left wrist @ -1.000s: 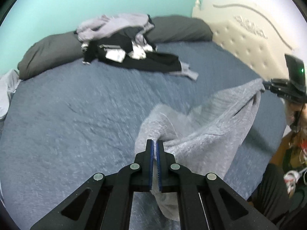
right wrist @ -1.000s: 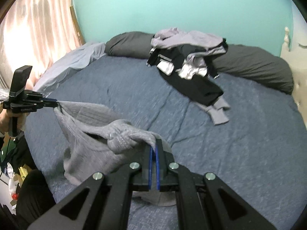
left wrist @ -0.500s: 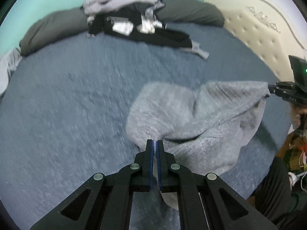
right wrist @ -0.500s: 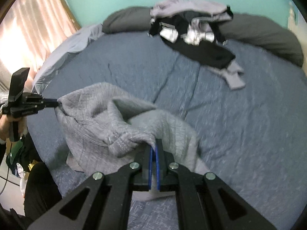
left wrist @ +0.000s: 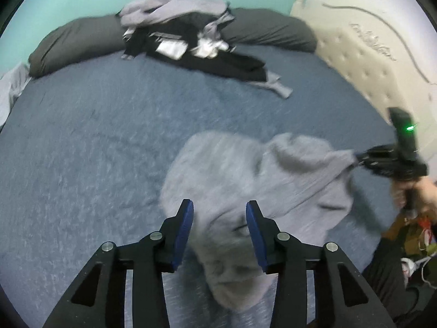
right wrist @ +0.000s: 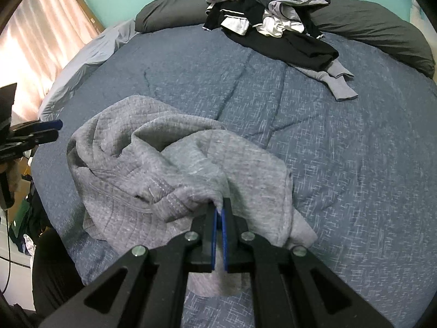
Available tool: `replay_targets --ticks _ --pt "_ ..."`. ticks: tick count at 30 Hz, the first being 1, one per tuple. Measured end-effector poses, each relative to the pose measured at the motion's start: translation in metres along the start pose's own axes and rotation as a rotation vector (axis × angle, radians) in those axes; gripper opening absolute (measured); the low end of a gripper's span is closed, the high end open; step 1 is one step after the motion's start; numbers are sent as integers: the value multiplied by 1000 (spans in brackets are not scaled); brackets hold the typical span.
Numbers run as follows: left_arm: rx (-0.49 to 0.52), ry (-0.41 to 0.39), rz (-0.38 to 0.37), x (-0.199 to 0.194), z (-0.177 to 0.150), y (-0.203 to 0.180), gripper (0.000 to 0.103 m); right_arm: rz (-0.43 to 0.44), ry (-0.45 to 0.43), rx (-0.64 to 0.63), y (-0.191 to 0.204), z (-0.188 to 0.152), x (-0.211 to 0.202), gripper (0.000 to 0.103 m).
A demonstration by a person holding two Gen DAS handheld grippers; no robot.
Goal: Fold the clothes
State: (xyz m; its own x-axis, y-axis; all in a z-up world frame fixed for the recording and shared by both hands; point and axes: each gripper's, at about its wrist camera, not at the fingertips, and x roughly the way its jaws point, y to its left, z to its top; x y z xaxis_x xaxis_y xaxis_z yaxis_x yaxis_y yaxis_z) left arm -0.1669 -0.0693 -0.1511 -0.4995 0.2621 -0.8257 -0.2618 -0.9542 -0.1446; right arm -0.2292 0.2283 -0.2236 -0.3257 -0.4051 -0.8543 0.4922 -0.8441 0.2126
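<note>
Clothes pile (right wrist: 270, 19) lies well beyond the grey sweater (right wrist: 169, 164) on the bed (right wrist: 355, 150).

Grey garment (right wrist: 153, 161): soft quilted knit cloth, matt. Bedspread (right wrist: 341, 164): blue woven cloth, flecked. Right gripper (right wrist: 219, 213): matt black plastic (blue pads, metal screws).

My left gripper (left wrist: 219, 213) hangs wide open over the grey sweater (left wrist: 245, 180). My right gripper (left wrist: 357, 158) pinches its far edge
</note>
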Motion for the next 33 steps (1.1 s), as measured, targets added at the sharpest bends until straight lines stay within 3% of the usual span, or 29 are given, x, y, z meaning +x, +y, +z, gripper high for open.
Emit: replay_targets --ticks 2,10,19,22,24,26,33 --pt "54 13 -10 4 4 -16 44 2 -1 1 0 0 0 3" --pt "229 130 65 52 -10 -47 44 24 -5 -9 2 -4 -5 3" --pt "309 163 84 68 -18 -54 48 43 4 0 -1 -5 -1 3" --pt "328 177 73 73 -19 -55 27 50 0 -2 1 -4 -2 3" --pt "323 170 71 71 -19 -55 22 51 -3 -7 1 -3 -3 3" --pt "306 145 73 64 -14 -52 5 54 -13 -9 1 -1 -6 3" --pt "129 10 -1 19 25 -17 4 62 -88 -2 -1 14 -27 3"
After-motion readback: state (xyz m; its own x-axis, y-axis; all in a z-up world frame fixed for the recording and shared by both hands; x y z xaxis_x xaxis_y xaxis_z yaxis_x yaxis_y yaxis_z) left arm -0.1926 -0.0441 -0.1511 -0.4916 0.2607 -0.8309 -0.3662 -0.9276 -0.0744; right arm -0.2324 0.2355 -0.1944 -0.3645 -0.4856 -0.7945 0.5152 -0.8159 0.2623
